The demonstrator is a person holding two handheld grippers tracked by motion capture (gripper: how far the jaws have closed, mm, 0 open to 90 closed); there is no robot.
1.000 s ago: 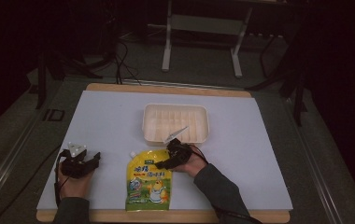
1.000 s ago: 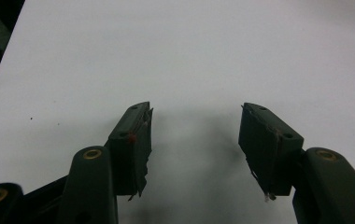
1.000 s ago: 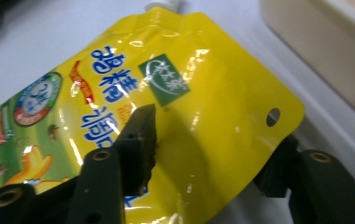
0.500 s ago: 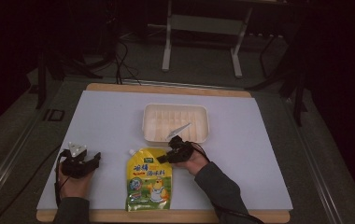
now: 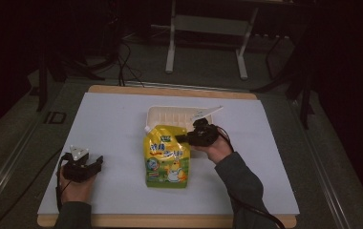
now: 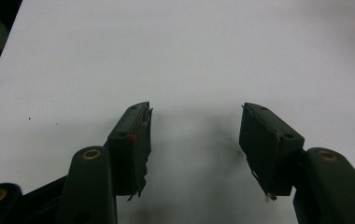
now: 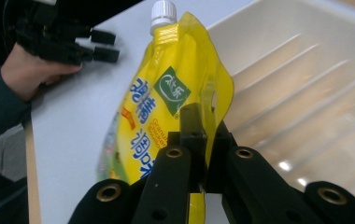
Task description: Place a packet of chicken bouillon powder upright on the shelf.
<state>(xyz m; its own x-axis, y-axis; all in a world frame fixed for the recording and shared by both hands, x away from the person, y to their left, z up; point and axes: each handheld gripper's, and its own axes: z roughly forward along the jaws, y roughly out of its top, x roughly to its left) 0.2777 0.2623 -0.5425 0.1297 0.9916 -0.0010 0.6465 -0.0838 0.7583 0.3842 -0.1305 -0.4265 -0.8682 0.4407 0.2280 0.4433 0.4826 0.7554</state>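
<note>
A yellow spouted pouch (image 5: 166, 157) with a white cap (image 7: 163, 10) is held up by its top, tilted, with its lower end near the table's middle front. My right gripper (image 5: 180, 138) is shut on the pouch's upper right edge; in the right gripper view the jaws pinch the yellow film (image 7: 202, 140). Just behind the pouch sits a shallow white ribbed tray (image 5: 170, 114), its ridged floor (image 7: 301, 79) beside the pouch. Low over the table at front left, my left gripper (image 5: 92, 164) stands open, and its jaws (image 6: 194, 135) hold nothing over the bare white surface.
The white tabletop (image 5: 112, 124) has a wooden rim and dark floor around it. A metal stand (image 5: 208, 28) rises behind the table. In the right gripper view the other hand with its gripper (image 7: 66, 39) shows at top left.
My right gripper has risen and moved toward the tray, lifting the pouch's top and dragging the pouch farther from the front edge. The left gripper has stayed put.
</note>
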